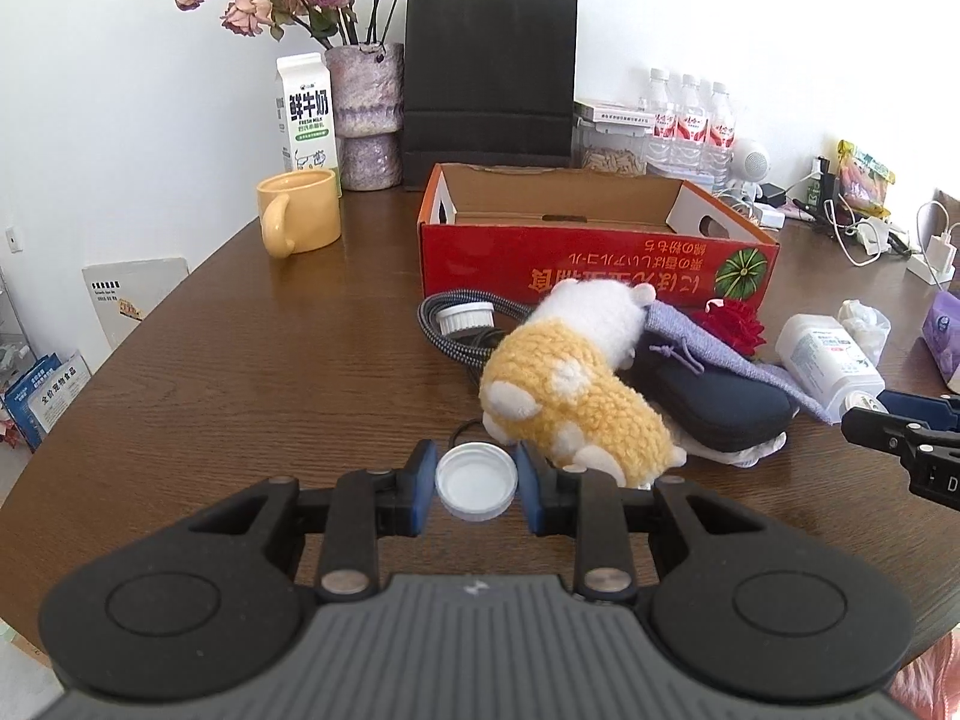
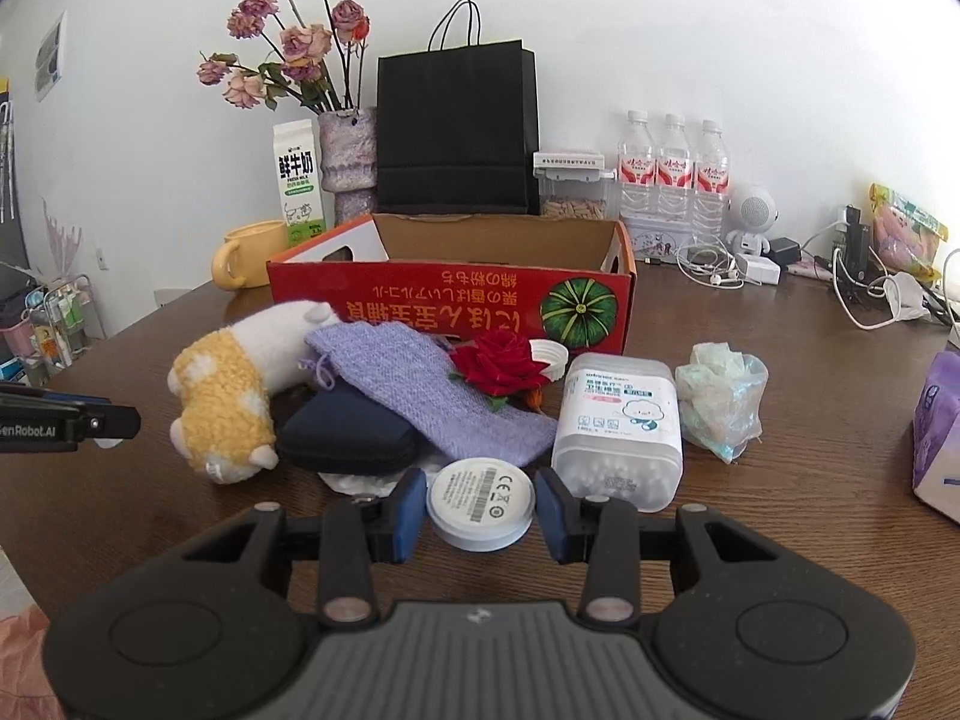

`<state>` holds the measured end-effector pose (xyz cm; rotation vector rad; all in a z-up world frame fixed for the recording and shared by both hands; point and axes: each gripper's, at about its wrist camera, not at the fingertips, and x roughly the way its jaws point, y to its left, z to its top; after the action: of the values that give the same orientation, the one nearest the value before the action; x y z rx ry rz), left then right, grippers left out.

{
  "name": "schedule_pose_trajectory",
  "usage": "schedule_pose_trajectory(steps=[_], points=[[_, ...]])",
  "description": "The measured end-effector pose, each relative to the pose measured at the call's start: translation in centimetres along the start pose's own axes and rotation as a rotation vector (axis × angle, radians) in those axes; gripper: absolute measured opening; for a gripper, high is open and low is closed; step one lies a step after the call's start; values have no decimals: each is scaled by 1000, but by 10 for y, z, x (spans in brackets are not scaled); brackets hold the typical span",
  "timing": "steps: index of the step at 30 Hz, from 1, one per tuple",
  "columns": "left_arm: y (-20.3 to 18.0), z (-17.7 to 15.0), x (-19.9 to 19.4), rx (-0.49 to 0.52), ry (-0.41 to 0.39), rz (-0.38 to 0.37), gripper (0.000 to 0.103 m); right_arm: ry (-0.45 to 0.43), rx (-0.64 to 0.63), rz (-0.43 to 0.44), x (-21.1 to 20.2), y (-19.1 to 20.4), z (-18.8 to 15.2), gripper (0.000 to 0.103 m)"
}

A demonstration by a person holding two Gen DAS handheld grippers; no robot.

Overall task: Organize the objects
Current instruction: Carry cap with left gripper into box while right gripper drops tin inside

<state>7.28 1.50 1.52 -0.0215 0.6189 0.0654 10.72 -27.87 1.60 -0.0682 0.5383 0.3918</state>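
The dark wooden table (image 1: 240,312) carries a red cardboard box (image 1: 594,258), yellow mug (image 1: 299,211), plush toy (image 1: 576,396) and black paper bag (image 1: 489,90).

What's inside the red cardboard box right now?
The red cardboard box shows only bare brown inner walls in both wrist views. Its front wall hides the floor, so anything lying low inside cannot be seen.

The left tool (image 1: 476,491) was clamped on a white cap (image 1: 476,489). The right tool (image 2: 480,507) gripped a round white disc (image 2: 480,504). Both pointed forward and somewhat down.
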Motion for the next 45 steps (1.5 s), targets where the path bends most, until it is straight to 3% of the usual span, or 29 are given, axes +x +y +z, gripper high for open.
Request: schedule_pose_trajectory(steps=[7, 17, 35, 45], points=[[-2, 18, -2, 12, -42, -12, 29, -64, -25, 10, -12, 7, 18, 38], [-5, 53, 31, 36, -52, -25, 29, -103, -53, 22, 15, 9, 53, 38], [-14, 150, 139, 29, -62, -47, 29, -146, -87, 34, 121, -2, 148, 38], [-18, 178, 200, 11, -56, -10, 29, -69, -39, 9, 200, -10, 170, 38]])
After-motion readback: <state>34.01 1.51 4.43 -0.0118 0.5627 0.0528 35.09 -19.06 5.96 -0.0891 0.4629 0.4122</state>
